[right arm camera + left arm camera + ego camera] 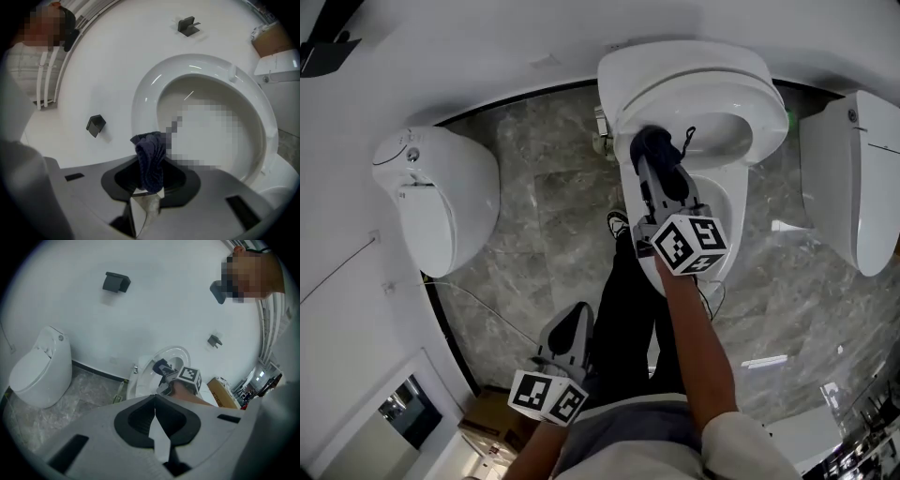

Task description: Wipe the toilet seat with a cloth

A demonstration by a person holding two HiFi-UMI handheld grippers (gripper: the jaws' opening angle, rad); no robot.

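Getting the cloth (654, 141) onto the seat (772, 111) looks like the step in hand, so as far as I can judge the actual wipe hasn't really started. The right hand-held gripper (655, 161) is clamped on the dark blue cloth, with a bunched wad poking out past the tips, and it's reaching in over the seat's near-left part. The left hand-held gripper (577, 317) is closed tight with nothing in it, hanging low by the person's leg, well apart from the toilet. Next move, I'd guess, is to press the wad onto the white ring and drag it round the curve. That means keeping the hard tips off the plastic and using enough pressure that the cloth doesn't just skate. Hard bits: no view tells me whether the cloth is touching the seat or sitting just above it. I'm also not sure if the seat is down or tipped up. The inside of the bowl can't be made out in the right gripper view, and in the head view the gripper covers part of the seat. Most of the cloth is buried between the jaws, so its full size is anyone's guess.
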